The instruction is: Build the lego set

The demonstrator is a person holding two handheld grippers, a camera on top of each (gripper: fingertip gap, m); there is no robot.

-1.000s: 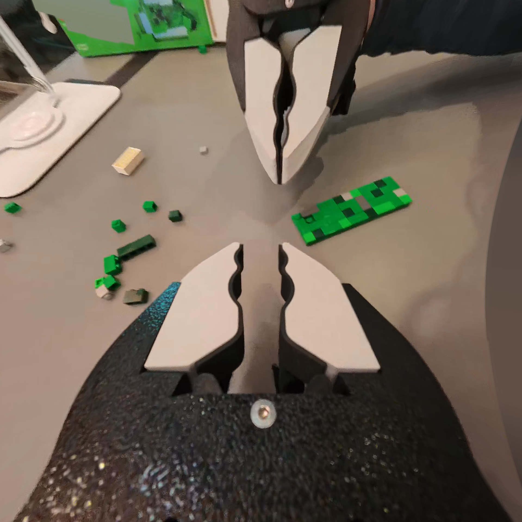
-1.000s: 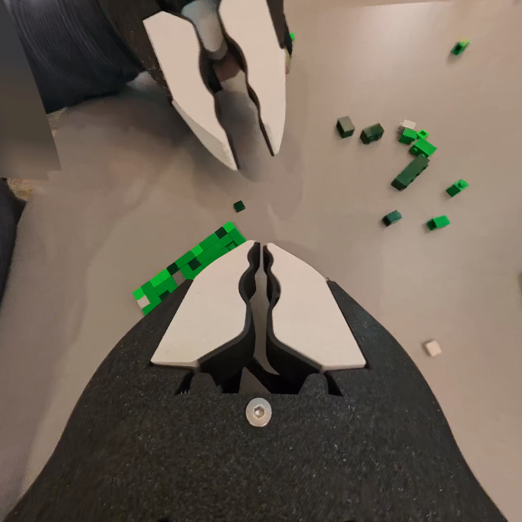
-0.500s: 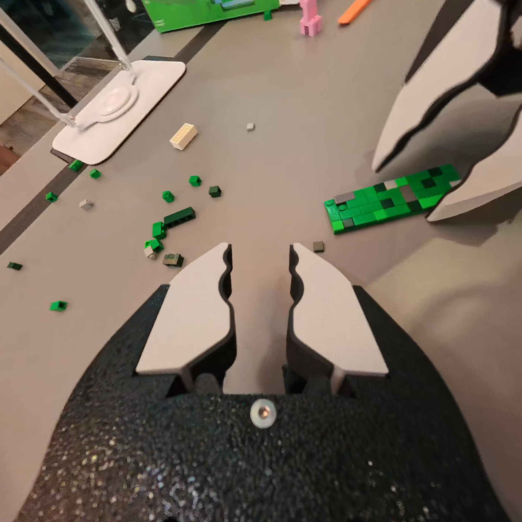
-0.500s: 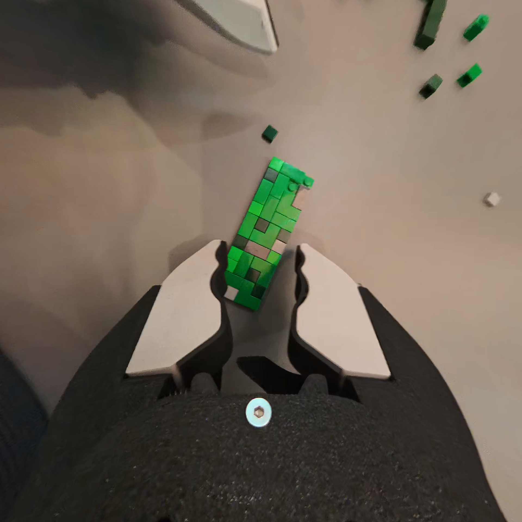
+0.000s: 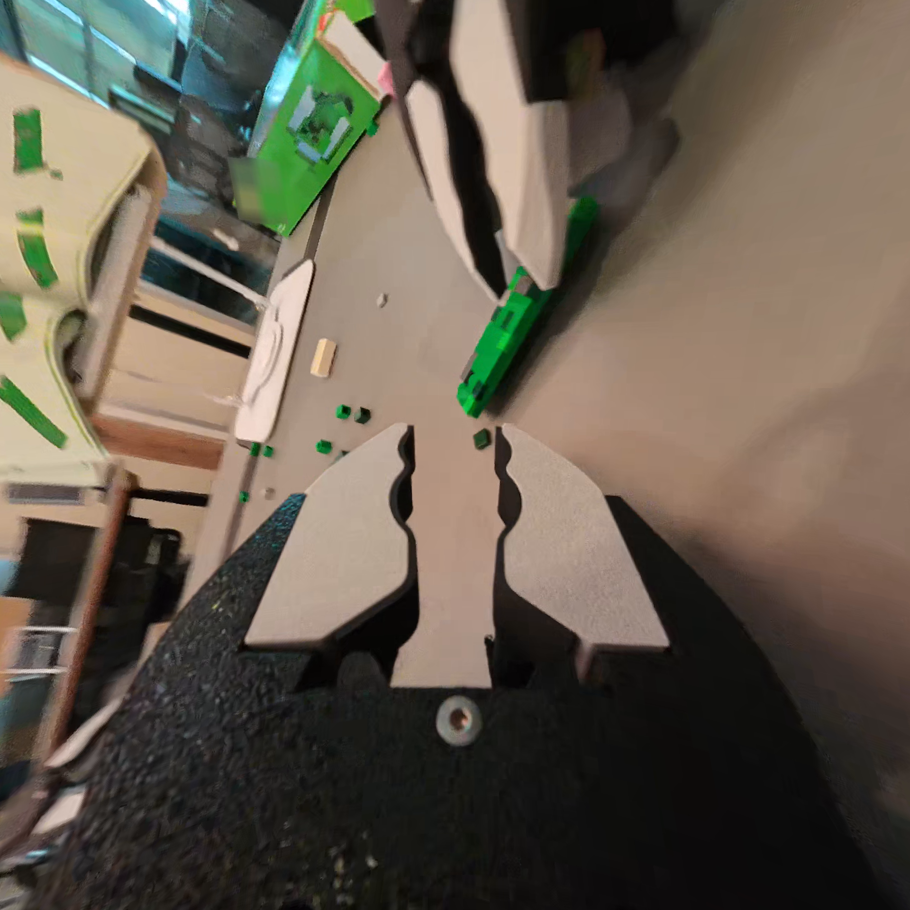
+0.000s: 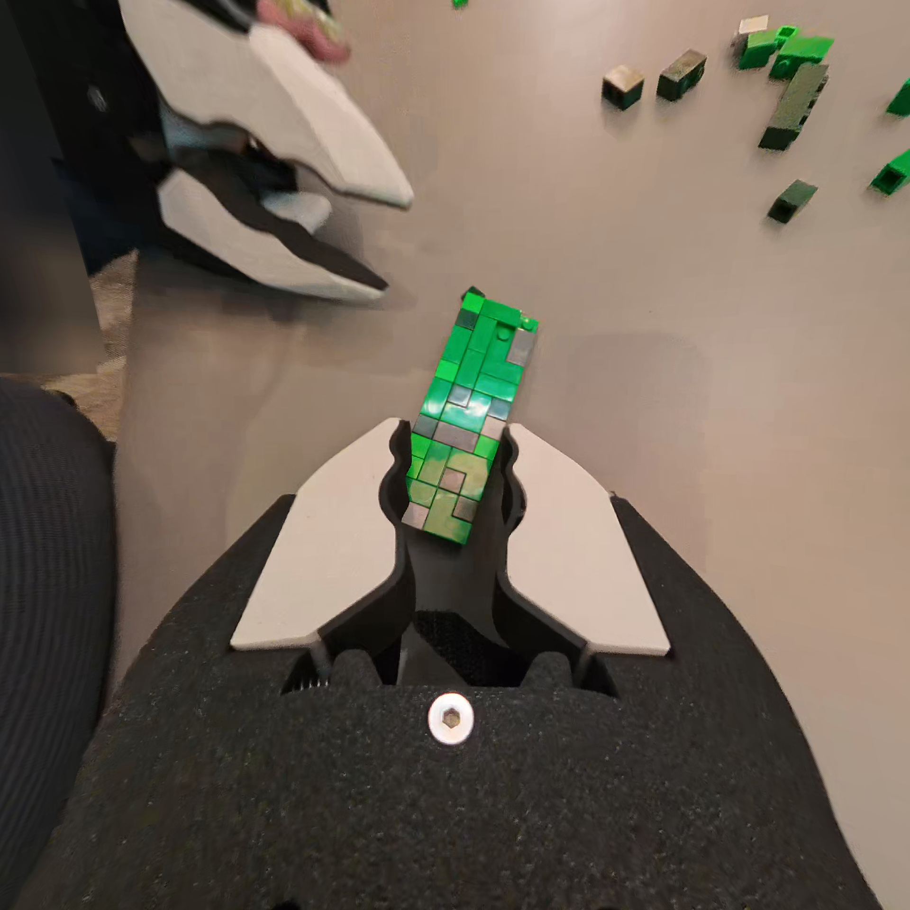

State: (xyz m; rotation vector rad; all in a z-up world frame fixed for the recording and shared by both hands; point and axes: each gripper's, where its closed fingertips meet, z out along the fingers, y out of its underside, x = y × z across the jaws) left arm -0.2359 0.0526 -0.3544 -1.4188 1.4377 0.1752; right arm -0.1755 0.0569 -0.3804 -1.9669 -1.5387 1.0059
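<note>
A flat green tiled lego panel (image 6: 468, 374) with a few grey tiles is clamped at its near end between my right gripper's (image 6: 455, 428) fingers. Its far end points down toward the grey table (image 6: 640, 344). In the left wrist view the panel (image 5: 507, 340) slants down from the right gripper (image 5: 522, 280). My left gripper (image 5: 454, 433) is open and empty, rolled on its side. A small dark green brick (image 5: 481, 439) lies just off its right fingertip, by the panel's low end. The left gripper (image 6: 394, 241) also shows up left of the panel.
Loose green and dark green bricks (image 6: 793, 106) lie at the right wrist view's upper right. In the left wrist view, a tan brick (image 5: 324, 358), a white stand base (image 5: 273, 354) and the green set box (image 5: 315, 133) are farther back. A person's dark sleeve (image 6: 49, 541) is at left.
My right gripper went from shut, to open around the panel, to shut on it, and tipped it up. My left gripper rolled sideways and came close to the panel's far end.
</note>
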